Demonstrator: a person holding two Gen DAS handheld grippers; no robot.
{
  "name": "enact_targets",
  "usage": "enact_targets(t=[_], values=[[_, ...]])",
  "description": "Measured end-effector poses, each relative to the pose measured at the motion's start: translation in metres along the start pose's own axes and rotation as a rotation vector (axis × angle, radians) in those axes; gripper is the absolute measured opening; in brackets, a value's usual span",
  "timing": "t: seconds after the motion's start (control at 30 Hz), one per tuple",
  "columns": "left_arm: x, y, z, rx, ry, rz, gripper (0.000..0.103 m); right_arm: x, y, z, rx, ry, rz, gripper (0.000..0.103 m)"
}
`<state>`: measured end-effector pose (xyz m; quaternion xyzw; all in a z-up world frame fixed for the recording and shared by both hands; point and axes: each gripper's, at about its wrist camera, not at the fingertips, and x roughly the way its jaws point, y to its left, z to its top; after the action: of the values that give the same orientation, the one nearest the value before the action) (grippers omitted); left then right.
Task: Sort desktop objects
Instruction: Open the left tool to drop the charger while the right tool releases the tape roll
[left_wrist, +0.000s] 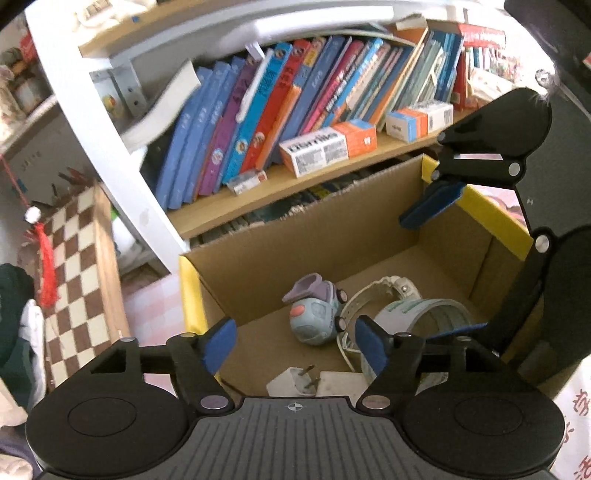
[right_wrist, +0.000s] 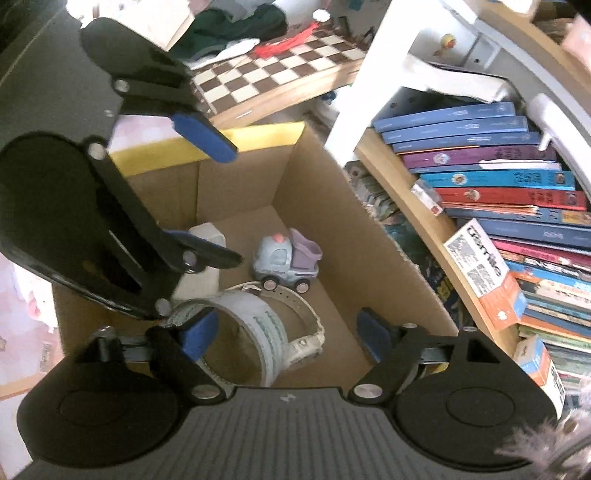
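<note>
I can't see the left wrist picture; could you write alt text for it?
Looking down between the open left gripper into a cardboard box holding a toy truck, a roll of tape, a white watch and a white plug. The right gripper, open too, hangs above the box; behind stands a bookshelf.

The cardboard box (left_wrist: 295, 236) is plain brown with bright yellow tape (left_wrist: 190, 291) along its rim. Inside sits a toy truck (left_wrist: 316, 314), pale blue-grey with a lilac tipper and an orange-pink spot on top. The watch (right_wrist: 306, 339) is off-white; the tape roll (right_wrist: 255, 325) is whitish with green print. The charger plug (left_wrist: 291, 382) is white. Both black hand-held grippers carry blue pads (left_wrist: 219, 343). Behind stands a chessboard (right_wrist: 277, 77), brown and cream checks, a red tassel (left_wrist: 46, 262) across it. Books (left_wrist: 280, 110) run blue, purple, red and pink.
</note>
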<state>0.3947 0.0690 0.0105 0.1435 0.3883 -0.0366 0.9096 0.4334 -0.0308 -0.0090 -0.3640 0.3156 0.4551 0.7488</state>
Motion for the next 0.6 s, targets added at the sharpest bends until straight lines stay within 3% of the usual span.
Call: enact_targets(t=[0.17,0.37,0.6], values=[[-0.028,0.002,-0.004,-0.024,-0.071,0.010,0.081,-0.024,-0.001,-0.002,0.057,-0.054,-0.038,0.085],[-0.062,0.004,-0.010,-0.052,-0.156,0.021,0.085,-0.054,0.002,-0.006,0.147,-0.135,-0.120,0.096],[-0.099,0.007,-0.021,-0.099,-0.247,0.038,0.091,-0.086,0.015,-0.018,0.260,-0.203,-0.228,0.099]])
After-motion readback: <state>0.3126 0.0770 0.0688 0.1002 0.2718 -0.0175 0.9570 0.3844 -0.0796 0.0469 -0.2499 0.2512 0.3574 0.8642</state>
